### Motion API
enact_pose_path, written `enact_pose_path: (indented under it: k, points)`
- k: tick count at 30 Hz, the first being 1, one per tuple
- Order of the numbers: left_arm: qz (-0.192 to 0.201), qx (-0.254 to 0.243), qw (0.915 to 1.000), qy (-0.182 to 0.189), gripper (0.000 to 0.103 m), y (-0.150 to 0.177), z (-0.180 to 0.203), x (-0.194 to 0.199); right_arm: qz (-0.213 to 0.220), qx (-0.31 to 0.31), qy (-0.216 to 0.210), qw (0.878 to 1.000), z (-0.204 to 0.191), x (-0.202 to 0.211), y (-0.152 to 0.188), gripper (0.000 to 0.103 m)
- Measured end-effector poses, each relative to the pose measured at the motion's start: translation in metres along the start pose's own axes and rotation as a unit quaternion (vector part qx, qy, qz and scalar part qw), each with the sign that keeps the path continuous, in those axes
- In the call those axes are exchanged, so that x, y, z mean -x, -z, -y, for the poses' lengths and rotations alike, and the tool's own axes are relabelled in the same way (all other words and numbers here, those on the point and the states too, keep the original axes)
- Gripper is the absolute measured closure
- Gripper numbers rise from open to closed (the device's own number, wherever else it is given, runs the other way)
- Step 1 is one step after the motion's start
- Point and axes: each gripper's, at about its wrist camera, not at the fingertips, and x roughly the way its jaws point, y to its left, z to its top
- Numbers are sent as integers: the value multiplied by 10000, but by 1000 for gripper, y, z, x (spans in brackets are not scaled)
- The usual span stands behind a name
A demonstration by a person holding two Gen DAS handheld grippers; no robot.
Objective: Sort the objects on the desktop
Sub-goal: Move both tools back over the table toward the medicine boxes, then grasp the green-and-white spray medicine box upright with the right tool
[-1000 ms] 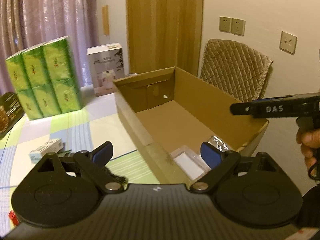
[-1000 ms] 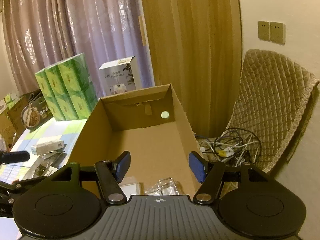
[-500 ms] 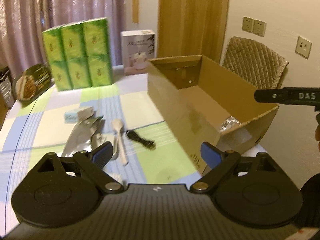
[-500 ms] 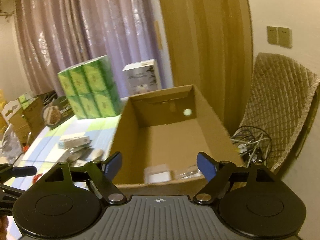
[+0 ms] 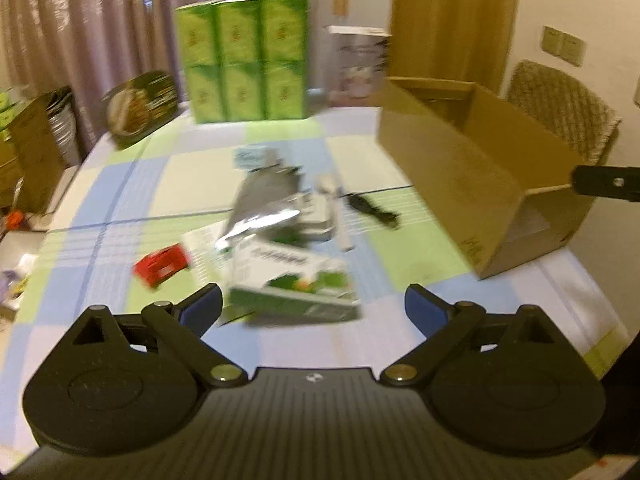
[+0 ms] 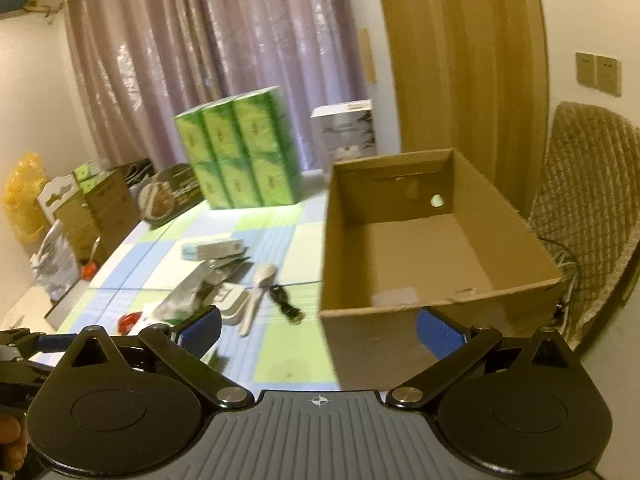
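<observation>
An open cardboard box (image 5: 472,168) stands on the table's right side; it also shows in the right wrist view (image 6: 432,240), with a white item on its floor. Loose items lie in the middle of the table: a green and white carton (image 5: 296,284), a silver foil pouch (image 5: 264,208), a red packet (image 5: 162,266), a pale spoon (image 6: 260,284), a black cable (image 5: 372,210) and a small pale box (image 6: 212,248). My left gripper (image 5: 312,310) is open and empty just short of the green carton. My right gripper (image 6: 318,326) is open and empty before the box's near wall.
Stacked green tissue packs (image 5: 244,64) and a white product box (image 5: 360,64) stand at the table's far edge. A dark food package (image 5: 140,104) leans at the far left. A quilted chair (image 6: 588,208) stands right of the box. Cartons sit left of the table.
Both grippers have pulled back from the cardboard box. The left view has swung left onto the loose items, and the green carton has come into view. Both stay open.
</observation>
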Motion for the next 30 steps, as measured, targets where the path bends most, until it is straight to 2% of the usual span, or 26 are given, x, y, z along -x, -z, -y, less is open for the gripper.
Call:
enact_pose_path:
  k: [11, 18, 25, 30]
  points:
    - [-85, 232, 9989, -393, 7, 14, -60, 11, -334, 788, -641, 9943, -53, -17, 13, 2]
    - [-209, -35, 9996, -175, 7, 9, -78, 3, -519, 1464, -858, 9841, -77, -40, 17, 2]
    - [-258, -436, 9987, -75, 7, 2, -90, -11, -721, 2411, -1099, 9615, -100, -72, 22, 2]
    - [-355, -567, 9978, 8, 7, 1, -98, -27, -893, 3103, -1364, 9365, -113, -103, 22, 4]
